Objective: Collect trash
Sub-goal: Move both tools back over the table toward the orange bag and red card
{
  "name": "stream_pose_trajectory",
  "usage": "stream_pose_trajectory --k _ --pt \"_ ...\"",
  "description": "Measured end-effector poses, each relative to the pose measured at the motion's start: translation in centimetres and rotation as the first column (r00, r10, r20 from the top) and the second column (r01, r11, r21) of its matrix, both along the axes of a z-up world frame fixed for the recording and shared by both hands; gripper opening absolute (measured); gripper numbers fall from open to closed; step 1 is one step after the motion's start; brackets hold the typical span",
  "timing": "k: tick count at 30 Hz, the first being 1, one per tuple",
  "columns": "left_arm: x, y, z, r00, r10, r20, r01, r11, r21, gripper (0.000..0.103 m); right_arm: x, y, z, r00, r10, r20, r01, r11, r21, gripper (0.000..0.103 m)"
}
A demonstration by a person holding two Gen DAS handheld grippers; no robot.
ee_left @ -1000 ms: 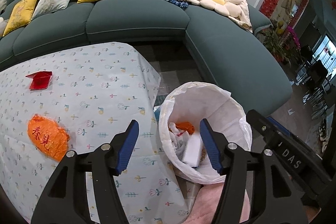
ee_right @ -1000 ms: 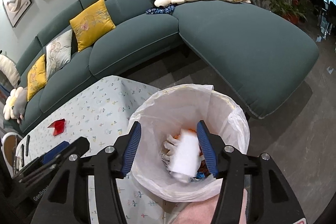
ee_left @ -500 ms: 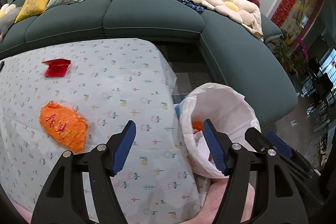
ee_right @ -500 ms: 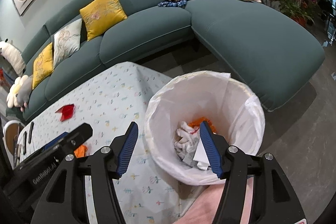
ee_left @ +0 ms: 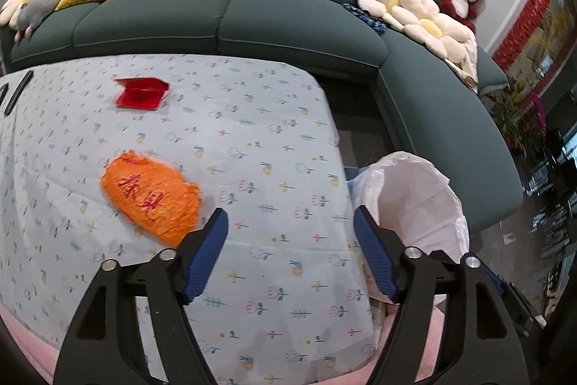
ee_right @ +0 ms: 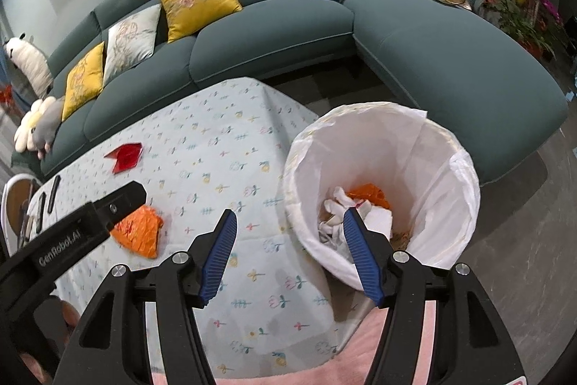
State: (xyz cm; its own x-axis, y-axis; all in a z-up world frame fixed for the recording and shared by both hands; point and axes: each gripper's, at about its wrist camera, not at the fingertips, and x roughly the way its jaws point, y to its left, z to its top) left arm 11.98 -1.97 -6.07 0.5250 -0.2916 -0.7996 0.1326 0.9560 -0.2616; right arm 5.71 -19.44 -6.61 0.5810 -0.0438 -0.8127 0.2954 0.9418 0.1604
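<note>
Left gripper (ee_left: 290, 237): jaws spread and opening wider, nothing between them, hovering over the table (ee_left: 252, 139) with its floral cloth. Right gripper (ee_right: 288, 240): jaws apart, empty, over the table edge next to the trash bin (ee_right: 382, 190).

Changed in the last second: both grippers have swung away from the bin toward the table. A second ago the right one was above the bin mouth with a white piece between its fingers; half a second ago that piece lay in the bin. Now it rests there among the white tissue wads (ee_right: 339, 208) and an orange scrap (ee_right: 368, 192). So that drop looks done, and both claws seem headed for the next pickup.

Left to right on the table, left wrist view: dark remote-like sticks at the far left edge, red folded packet (ee_left: 142, 92) toward the sofa side, crumpled orange wrapper (ee_left: 151, 197) just ahead-left of the left gripper's left finger, then the white-lined bin off the right table corner. Two trash items remain; the orange wrapper is the nearest, likely next target.

Writing: red characters on the orange wrapper, too crinkled to read. "GenRobot.AI" on the left gripper's body in the right wrist view.
</note>
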Motion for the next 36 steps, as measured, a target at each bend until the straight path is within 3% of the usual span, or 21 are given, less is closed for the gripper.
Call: stream_pose_trajectory --k 7,17,28,36 --pt "0.0 2.6 -0.6 0.998 0.057 -0.013 -0.057 0.998 -0.009 0.074 0.5 1.9 -0.4 0.999 0.042 -0.019 -0.042 0.999 -0.019 0.060" --pt "0.4 6.5 -3.0 0.982 0.174 -0.080 -0.174 0.985 0.007 0.087 1.4 4.2 -0.9 0.996 0.081 -0.035 -0.082 0.996 -0.025 0.060" --pt "2.2 11.0 -7.6 0.924 0.313 -0.221 -0.319 0.948 0.005 0.089 3.9 6.9 -3.0 0.988 0.131 -0.082 -0.132 0.991 -0.008 0.060" --pt "5.3 11.9 -10.3 0.882 0.349 -0.315 -0.374 0.927 -0.020 0.089 7.0 8.3 -5.1 0.981 0.144 -0.131 -0.144 0.990 0.011 0.060"
